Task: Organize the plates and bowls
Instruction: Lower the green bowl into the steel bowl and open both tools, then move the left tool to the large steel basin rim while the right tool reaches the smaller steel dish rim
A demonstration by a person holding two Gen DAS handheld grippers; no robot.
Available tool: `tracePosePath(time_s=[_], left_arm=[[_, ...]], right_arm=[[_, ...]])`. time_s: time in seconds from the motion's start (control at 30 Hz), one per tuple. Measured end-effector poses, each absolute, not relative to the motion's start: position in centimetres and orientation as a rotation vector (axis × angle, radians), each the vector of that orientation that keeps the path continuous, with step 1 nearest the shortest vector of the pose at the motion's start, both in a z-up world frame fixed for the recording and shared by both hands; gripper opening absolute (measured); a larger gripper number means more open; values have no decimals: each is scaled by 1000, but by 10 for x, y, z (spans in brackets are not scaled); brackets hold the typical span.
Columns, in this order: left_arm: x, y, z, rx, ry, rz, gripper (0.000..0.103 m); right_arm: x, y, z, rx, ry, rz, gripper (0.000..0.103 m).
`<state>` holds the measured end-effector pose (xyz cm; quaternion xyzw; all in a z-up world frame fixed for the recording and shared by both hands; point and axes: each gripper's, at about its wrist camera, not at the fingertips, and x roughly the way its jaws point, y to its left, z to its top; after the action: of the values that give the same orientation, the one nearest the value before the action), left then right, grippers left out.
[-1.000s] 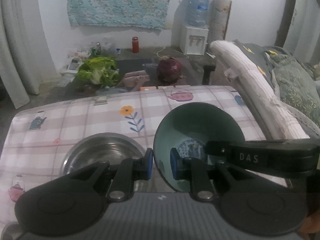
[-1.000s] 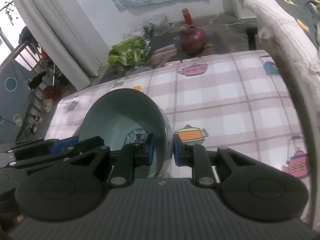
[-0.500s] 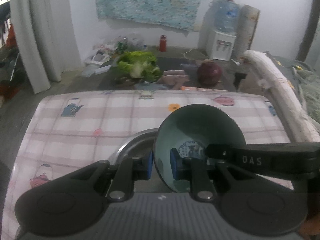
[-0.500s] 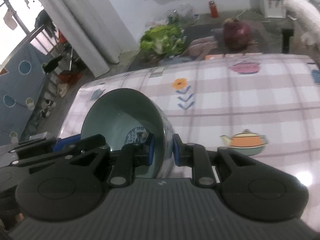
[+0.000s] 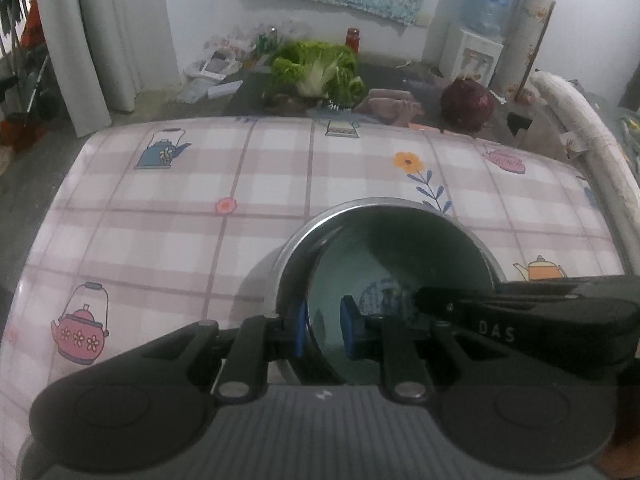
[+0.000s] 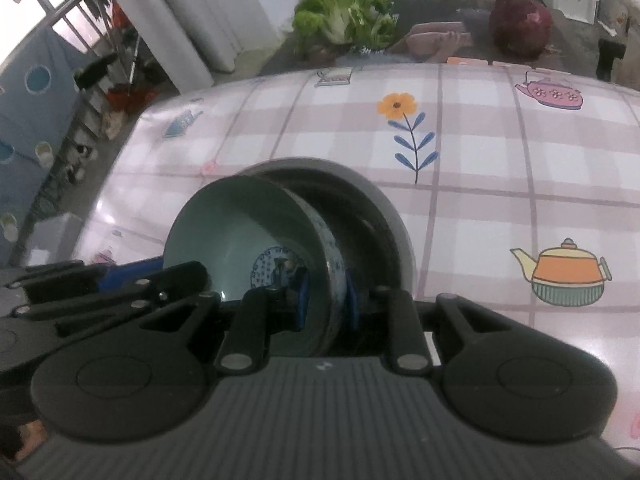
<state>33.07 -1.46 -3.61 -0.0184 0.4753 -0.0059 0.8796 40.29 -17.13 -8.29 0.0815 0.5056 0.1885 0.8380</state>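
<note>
A pale green ceramic bowl point(image 5: 400, 256) with a blue motif in its bottom sits tilted inside a steel bowl point(image 5: 360, 205) on the checked tablecloth. My left gripper point(image 5: 323, 330) is shut on the bowl's near-left rim. My right gripper point(image 6: 325, 304) straddles the bowl's patterned right wall point(image 6: 334, 256); its jaws are opening, though the pads still look in touch with the wall. In the right wrist view the ceramic bowl point(image 6: 240, 232) leans against the steel bowl point(image 6: 384, 216). Each gripper's black body shows at the edge of the other's view.
The table point(image 5: 160, 224) carries a pink checked cloth with teapot and flower prints. Beyond its far edge lie a green cabbage point(image 5: 316, 68), a red cabbage point(image 5: 466, 106) and floor clutter. A padded rail point(image 5: 592, 148) runs along the right side.
Both grippers carried the ceramic bowl leftwards and down, from the air beside the steel bowl into it. The bowl's rim now lies within the steel rim.
</note>
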Motion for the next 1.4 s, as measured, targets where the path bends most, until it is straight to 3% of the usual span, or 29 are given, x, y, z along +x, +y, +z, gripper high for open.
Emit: tracePosePath(time_s=[0.13, 0.27, 0.4, 0.63, 0.83, 1.1, 1.4], left_arm=[[326, -9, -27, -46, 963, -17, 23], [317, -1, -16, -59, 940, -13, 28], [301, 5, -1, -77, 922, -46, 41], [247, 18, 27, -97, 840, -141, 65], [188, 36, 42, -109, 796, -171, 77], [111, 51, 37, -143, 767, -173, 85], [49, 72, 21, -171, 770, -138, 86]], right_arm=[[402, -167, -79, 111, 1037, 386, 30], [398, -169, -65, 98, 990, 389, 57], [388, -175, -50, 116, 952, 376, 64], [325, -200, -20, 245, 868, 364, 69], [246, -217, -5, 308, 782, 340, 71], [164, -204, -12, 400, 783, 415, 72], [103, -176, -17, 431, 816, 494, 72]])
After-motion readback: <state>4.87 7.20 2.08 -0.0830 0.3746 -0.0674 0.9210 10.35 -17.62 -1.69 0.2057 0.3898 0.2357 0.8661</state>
